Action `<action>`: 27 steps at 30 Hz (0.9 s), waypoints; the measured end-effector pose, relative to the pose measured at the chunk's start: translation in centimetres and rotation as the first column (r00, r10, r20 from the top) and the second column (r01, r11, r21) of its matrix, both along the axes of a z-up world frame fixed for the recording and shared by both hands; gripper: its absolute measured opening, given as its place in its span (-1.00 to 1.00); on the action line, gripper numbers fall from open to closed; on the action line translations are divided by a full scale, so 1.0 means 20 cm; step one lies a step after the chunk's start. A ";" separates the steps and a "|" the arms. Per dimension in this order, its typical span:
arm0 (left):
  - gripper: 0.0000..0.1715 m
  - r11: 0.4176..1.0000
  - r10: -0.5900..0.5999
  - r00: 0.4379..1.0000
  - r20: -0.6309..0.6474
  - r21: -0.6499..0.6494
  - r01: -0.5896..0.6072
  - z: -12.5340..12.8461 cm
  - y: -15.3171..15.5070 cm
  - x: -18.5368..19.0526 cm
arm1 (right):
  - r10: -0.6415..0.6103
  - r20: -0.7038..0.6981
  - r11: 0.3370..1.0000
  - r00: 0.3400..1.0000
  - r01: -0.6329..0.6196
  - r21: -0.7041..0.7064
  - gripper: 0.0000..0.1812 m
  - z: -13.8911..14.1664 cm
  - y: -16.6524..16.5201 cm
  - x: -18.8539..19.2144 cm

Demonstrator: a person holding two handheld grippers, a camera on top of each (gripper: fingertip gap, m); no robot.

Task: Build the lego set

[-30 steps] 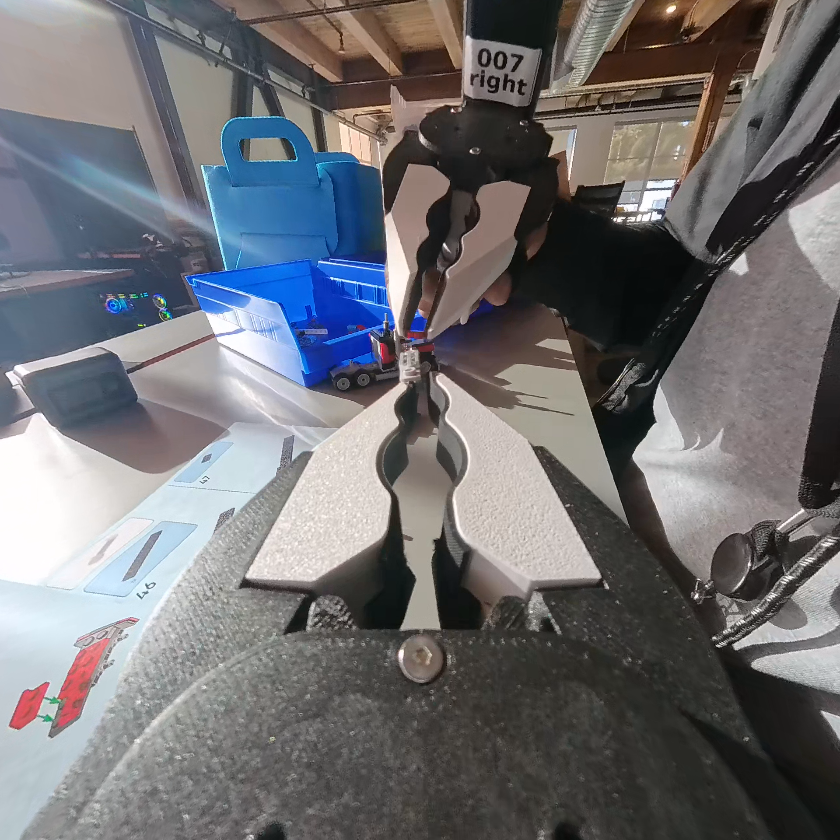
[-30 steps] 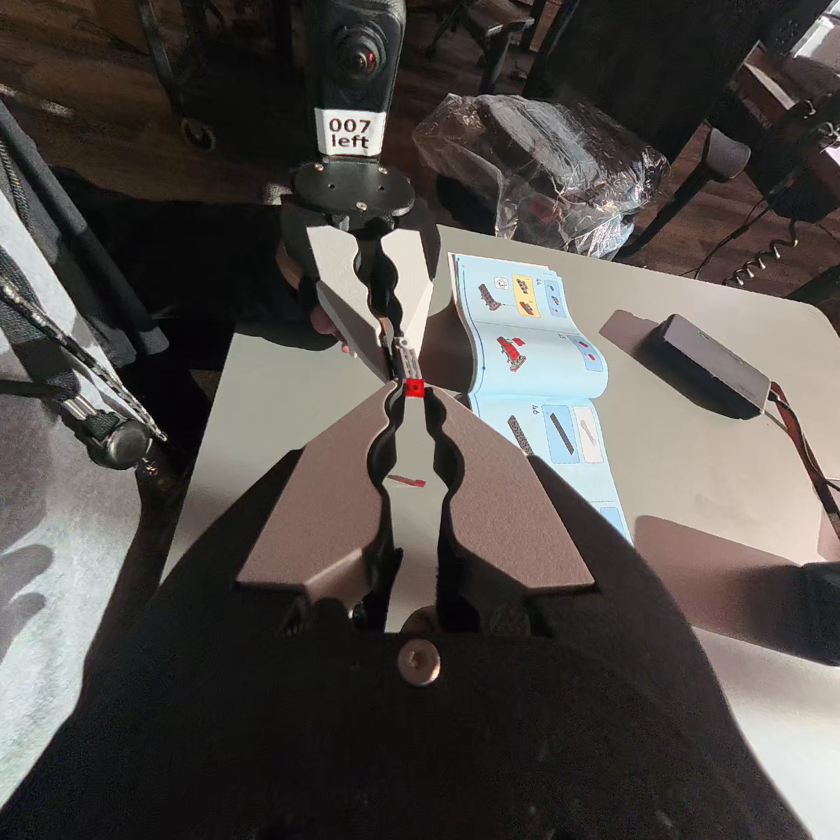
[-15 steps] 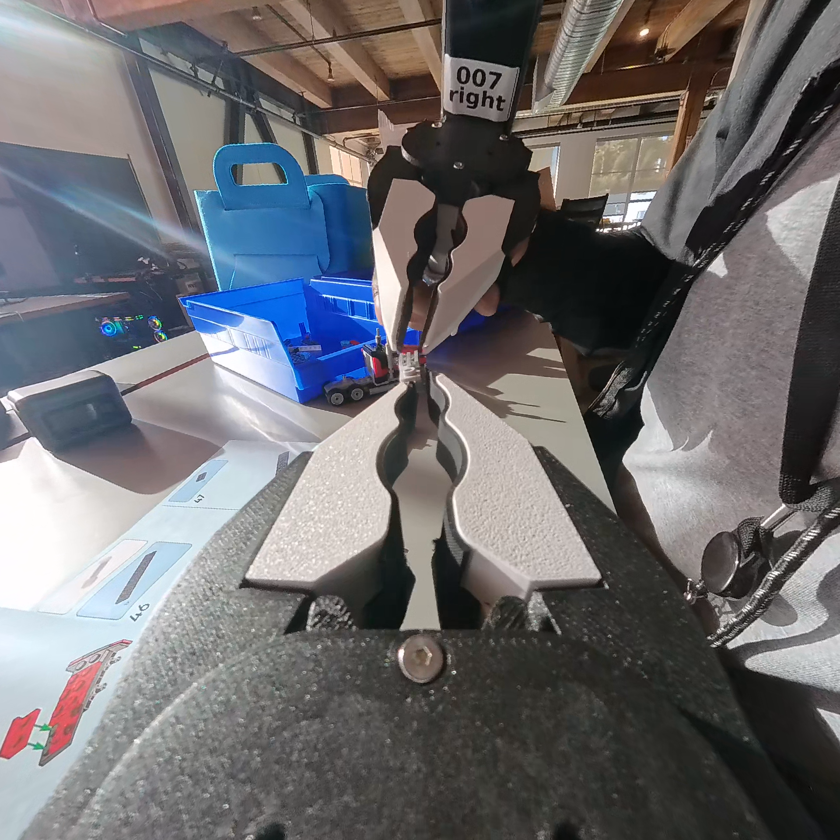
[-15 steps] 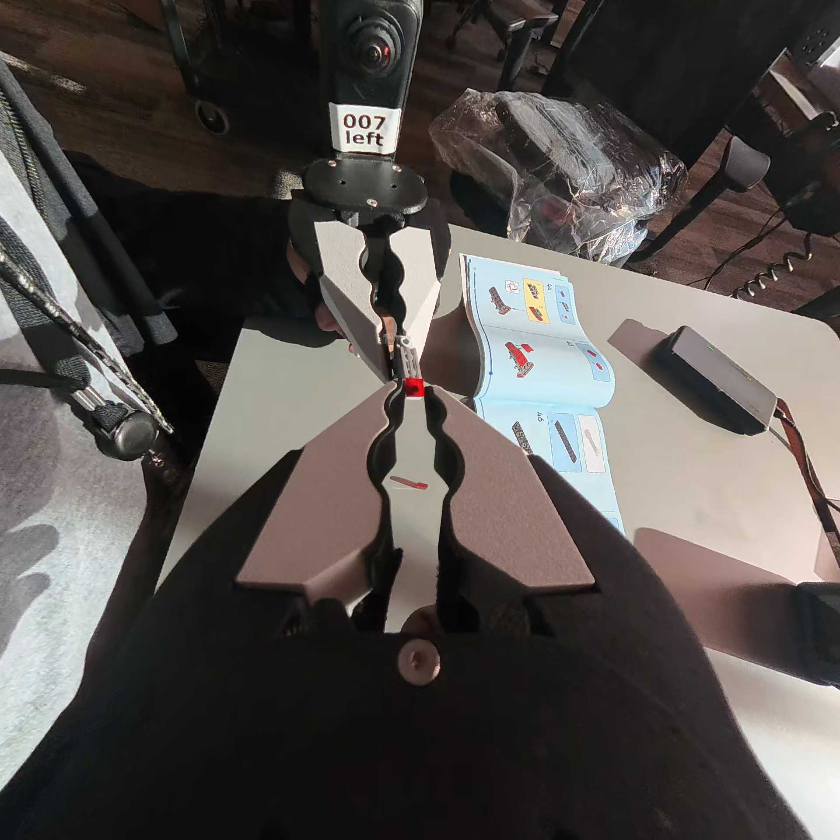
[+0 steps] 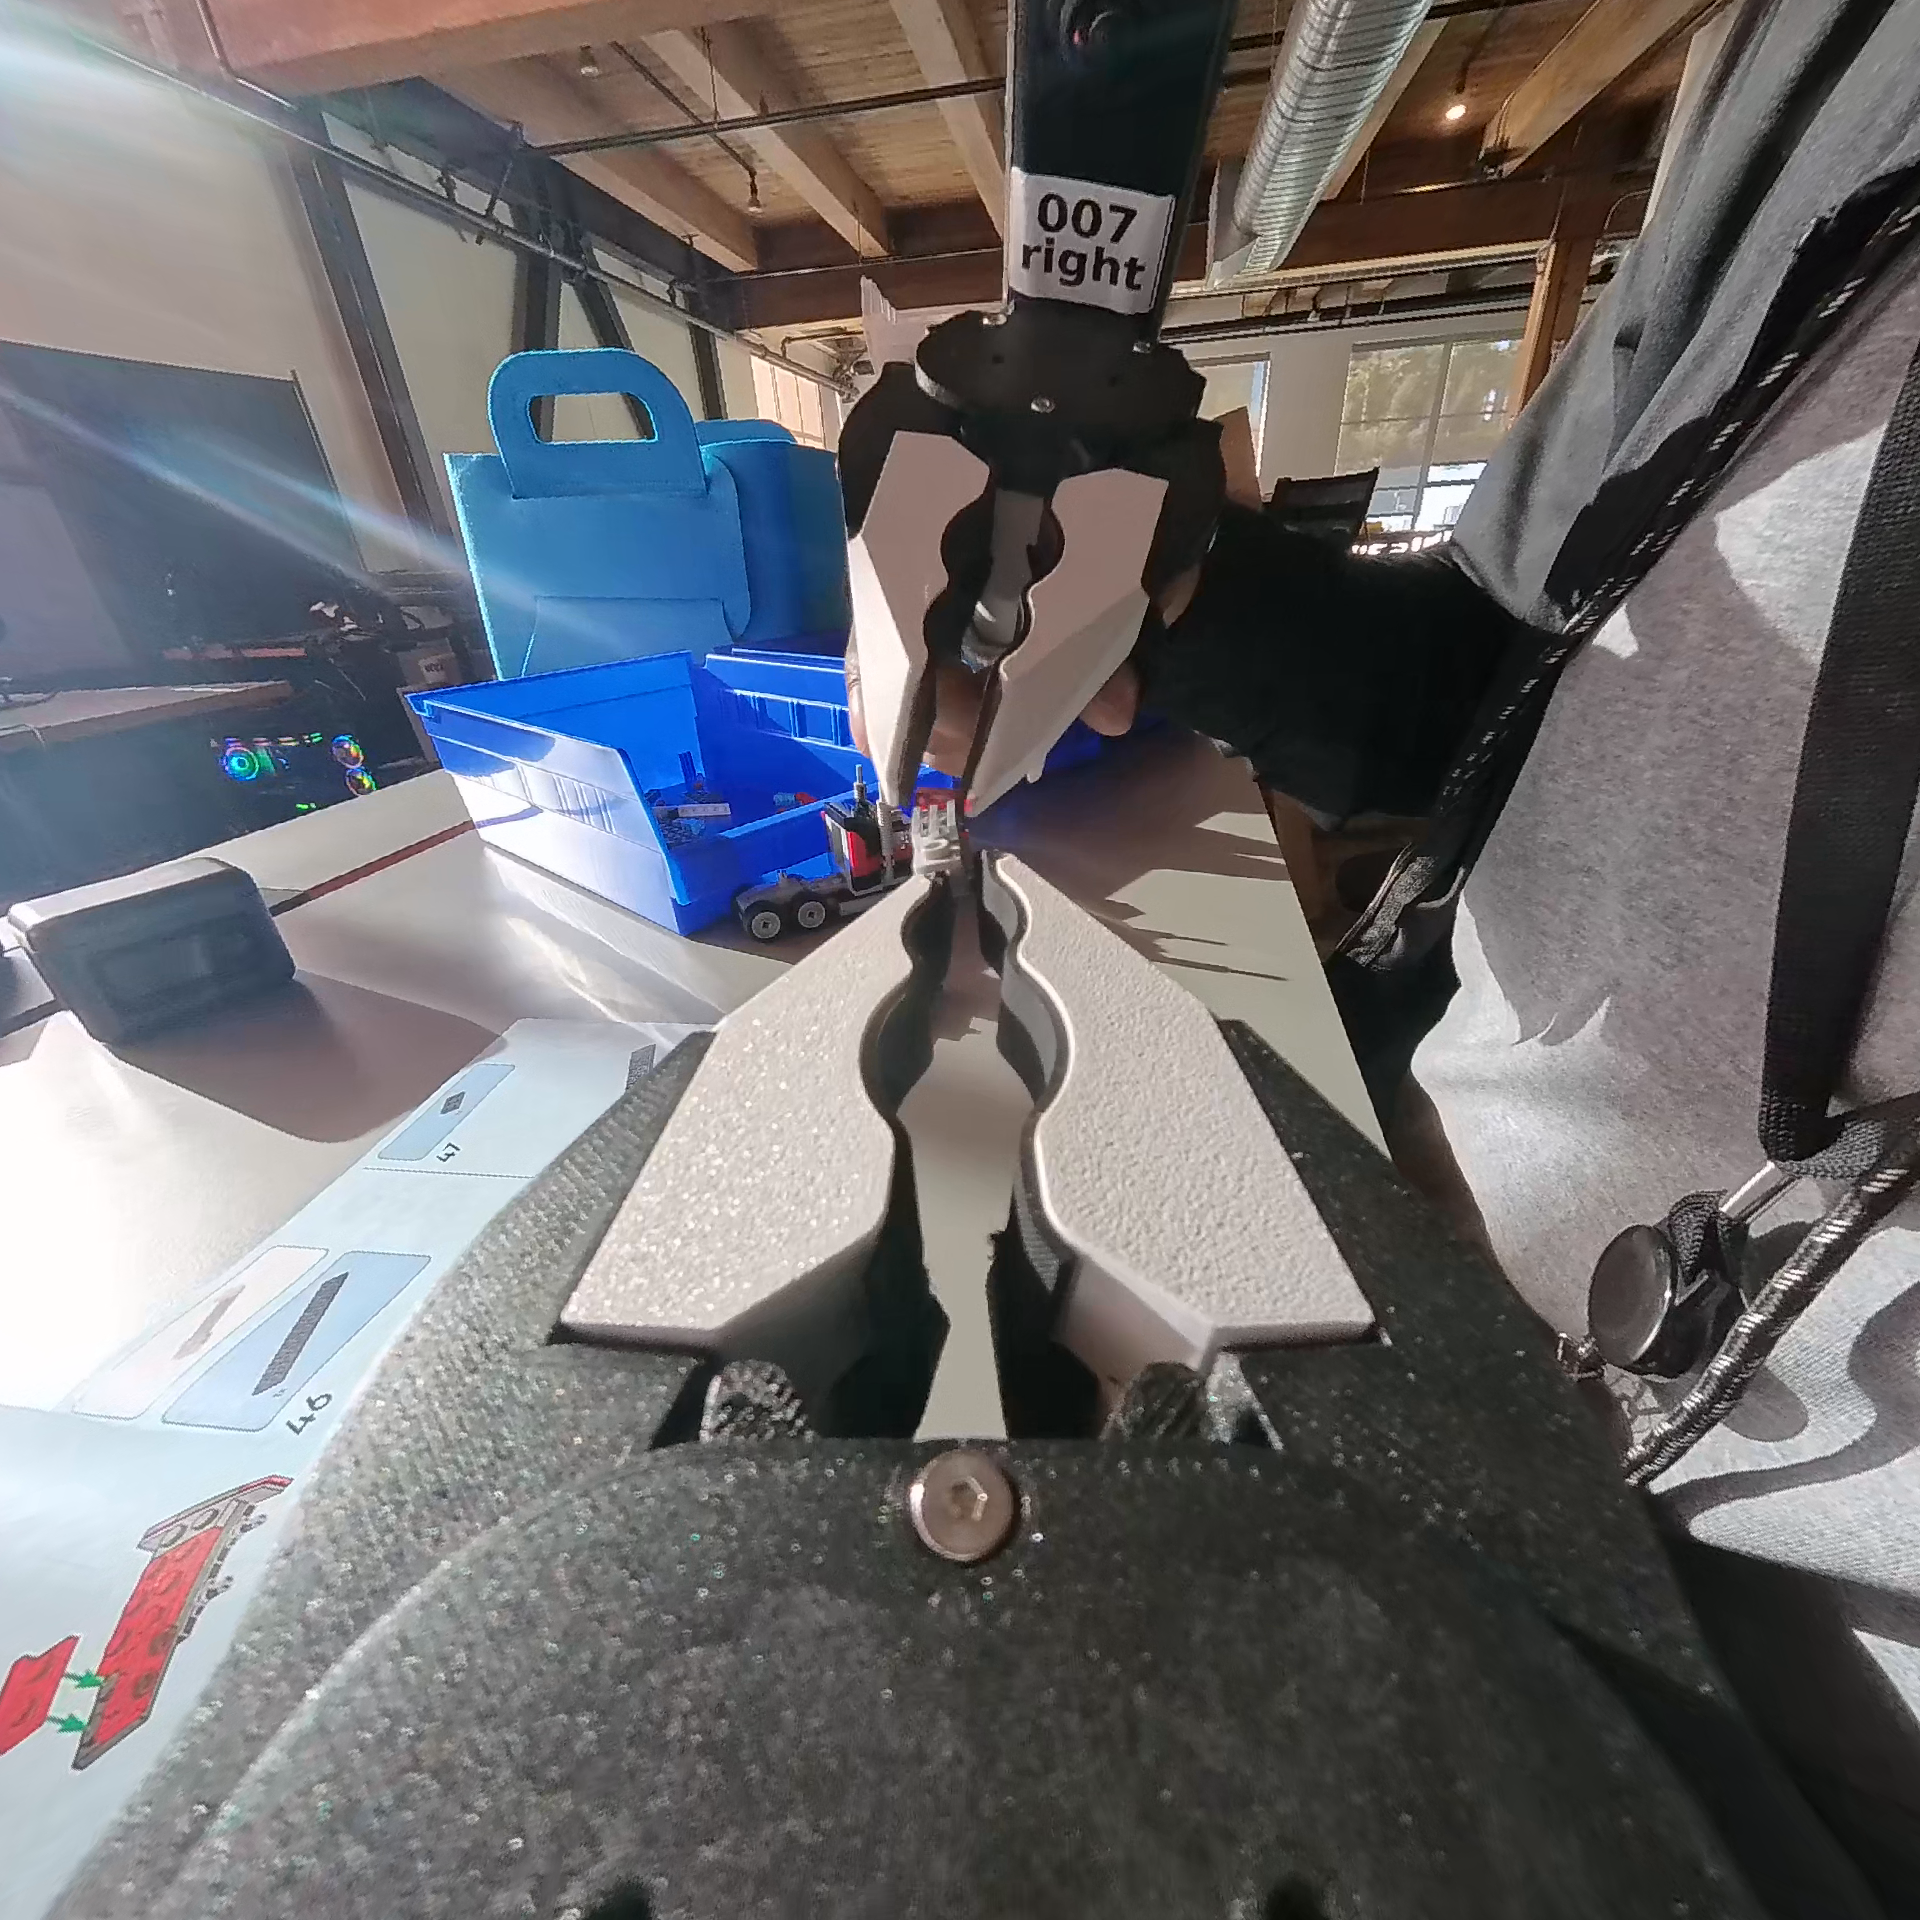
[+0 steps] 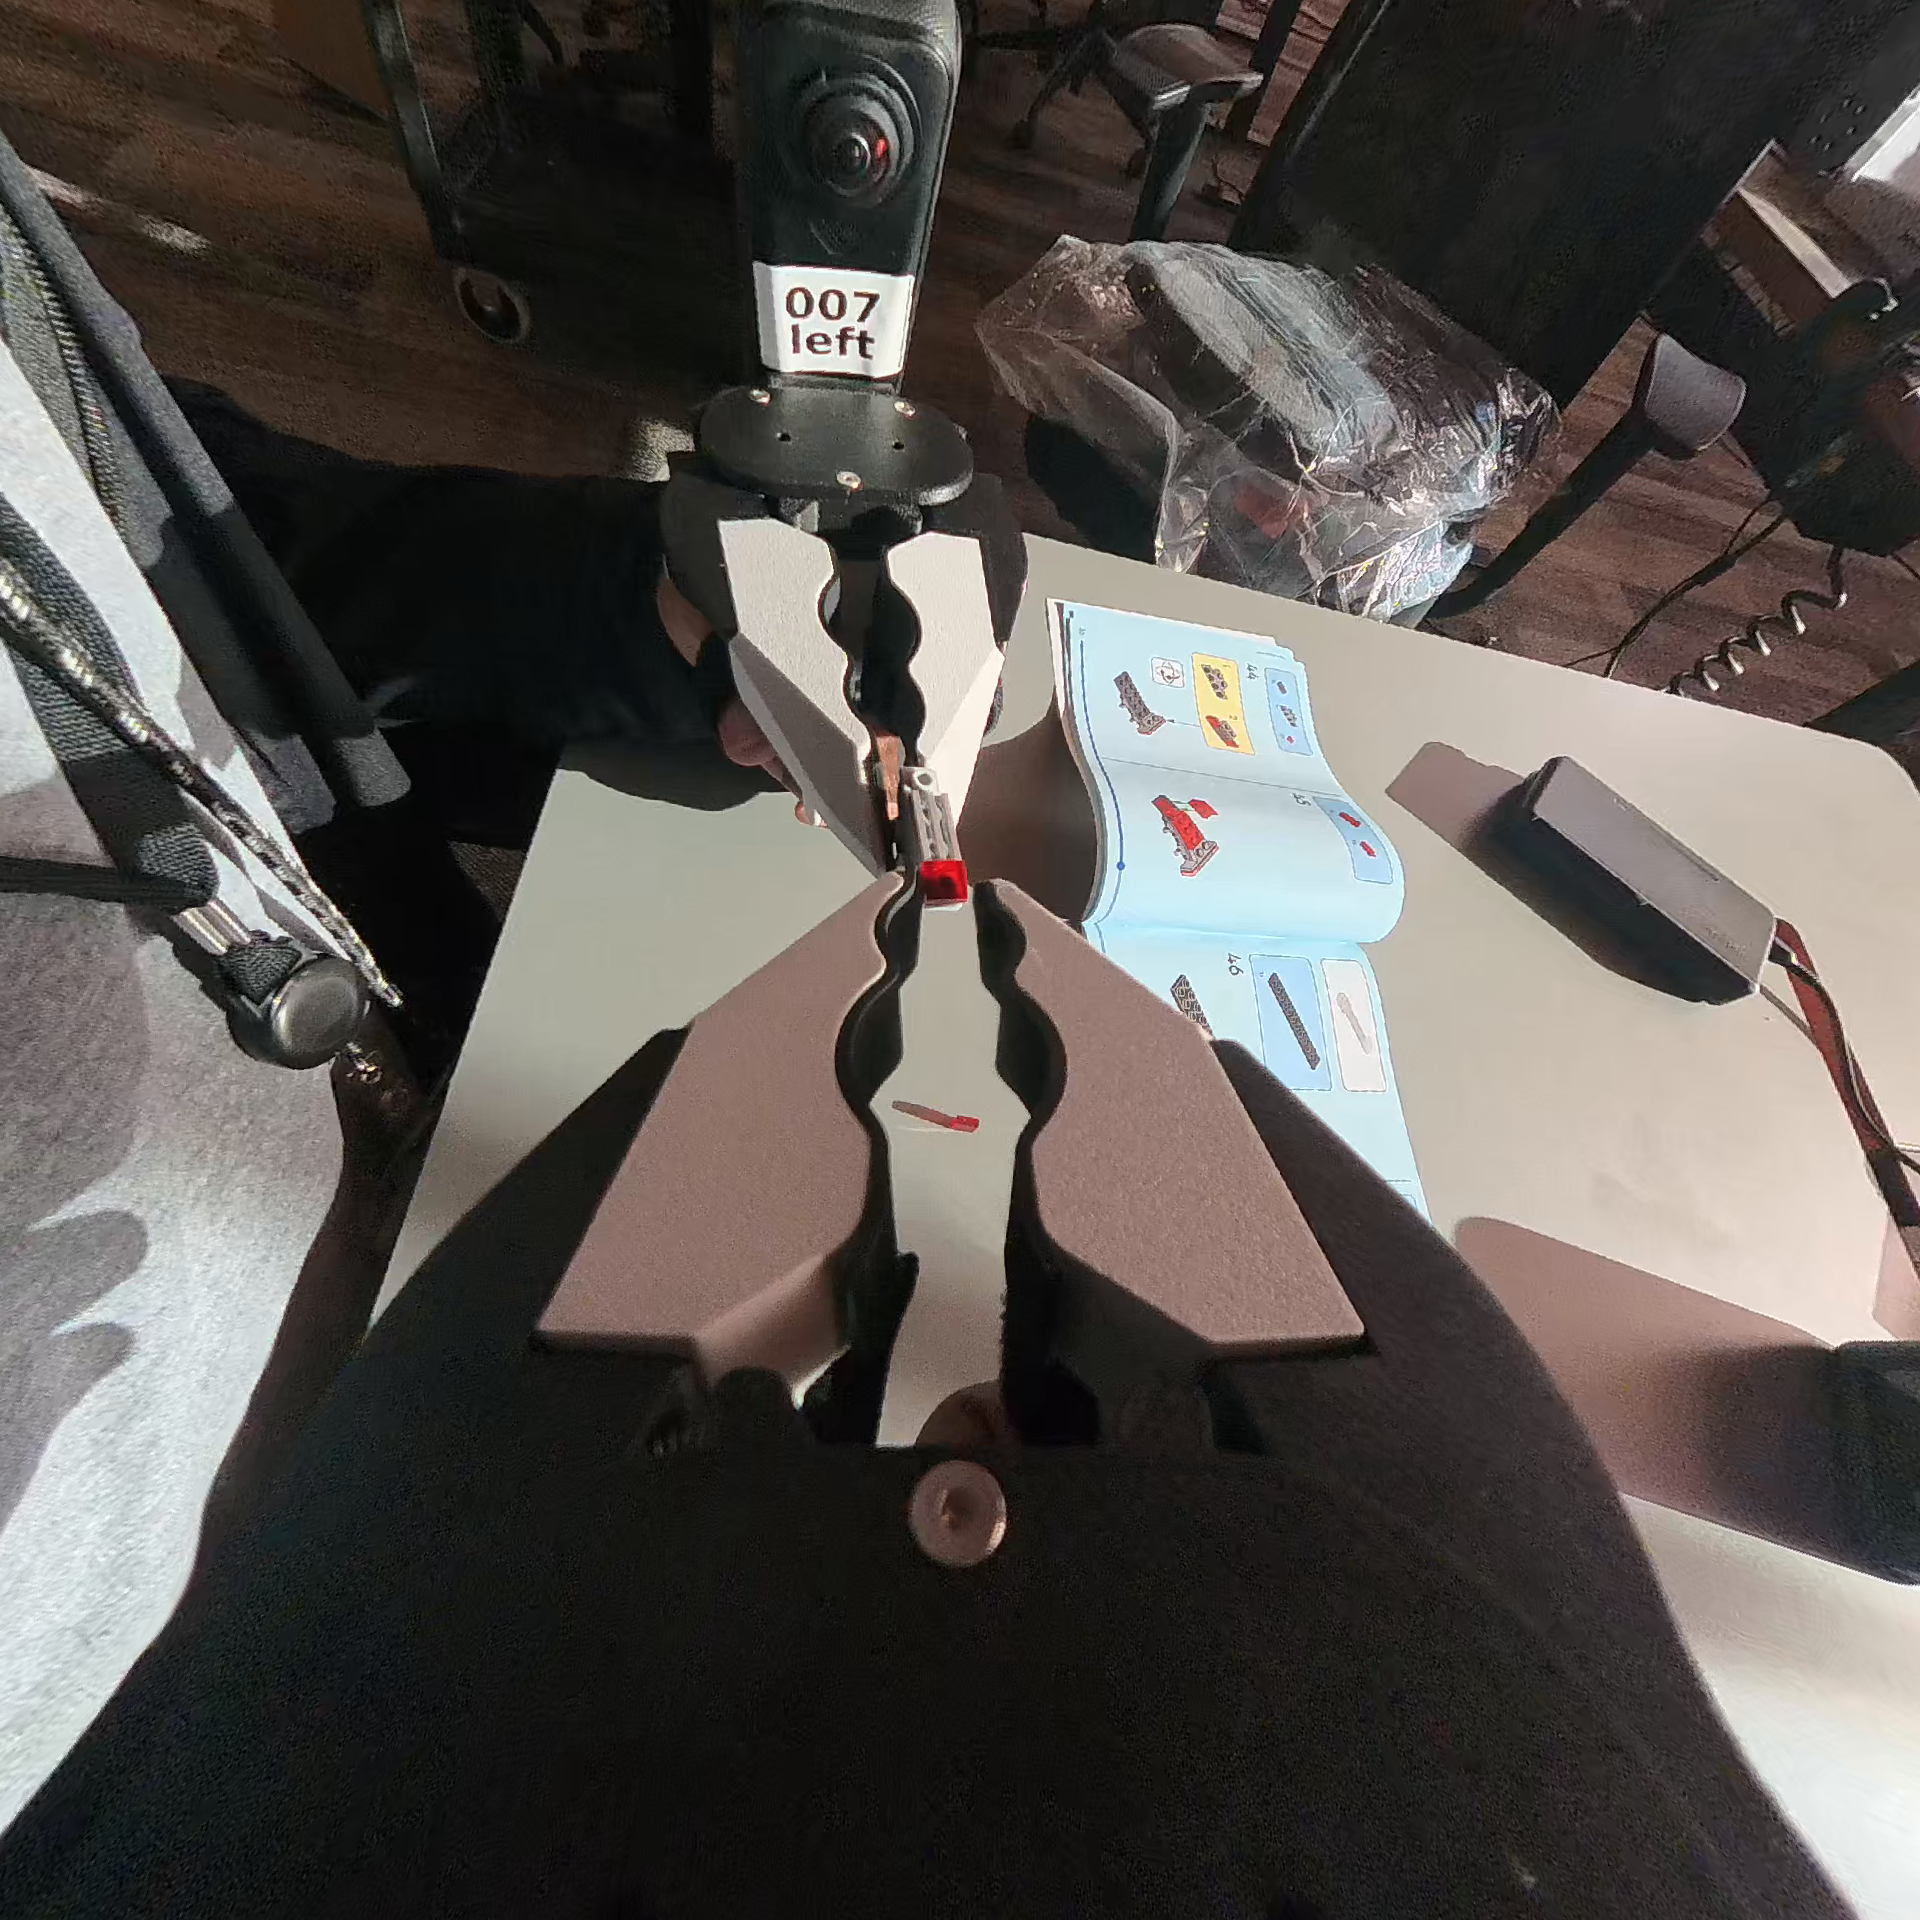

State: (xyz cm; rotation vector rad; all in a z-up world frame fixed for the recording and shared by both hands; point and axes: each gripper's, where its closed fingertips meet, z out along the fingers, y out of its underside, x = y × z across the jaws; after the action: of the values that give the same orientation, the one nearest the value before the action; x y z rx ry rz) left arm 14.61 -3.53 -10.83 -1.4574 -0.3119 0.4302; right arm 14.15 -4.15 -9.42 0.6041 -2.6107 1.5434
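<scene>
My left gripper (image 5: 954,871) is shut on a small grey lego piece (image 5: 938,837) and holds it above the table. The grey piece also shows in the right wrist view (image 6: 928,816). My right gripper (image 6: 940,885) is shut on a small red brick (image 6: 943,881). The red brick touches the end of the grey piece. The two grippers meet tip to tip, and the right gripper (image 5: 935,802) comes down from above in the left wrist view. A built lego truck (image 5: 805,899) stands on the table behind them.
A blue parts bin (image 5: 582,790) and a blue felt bag (image 5: 603,540) stand behind the truck. An open instruction booklet (image 6: 1226,831) lies beside a black device (image 6: 1631,894). A loose red piece (image 6: 935,1117) lies on the table under my right gripper. The person's body is close on one side.
Both grippers stay tip to tip with their pieces. They have drifted slightly, and the left gripper looks a little nearer in the right wrist view. Neither grip has changed.
</scene>
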 end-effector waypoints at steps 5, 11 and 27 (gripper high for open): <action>-0.94 1.000 -0.001 1.000 0.002 0.009 0.001 0.01 0.00 0.00 | -0.010 0.027 1.000 1.000 0.011 -0.013 -0.85 0.00 0.00 -0.01; -0.94 1.000 -0.001 1.000 0.005 0.012 0.001 0.01 0.00 0.00 | -0.009 0.031 1.000 0.999 0.010 -0.016 -0.85 0.00 0.00 -0.01; -0.94 0.999 0.007 1.000 -0.017 0.031 -0.006 0.03 -0.01 0.00 | -0.170 0.750 0.971 0.640 0.237 0.018 -0.61 -0.01 0.05 -0.01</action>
State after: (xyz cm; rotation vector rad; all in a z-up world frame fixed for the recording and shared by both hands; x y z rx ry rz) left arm 14.67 -3.82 -10.16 -1.4218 -0.3084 0.4413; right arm 14.02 -3.12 -9.70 -0.4682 -2.9417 2.1369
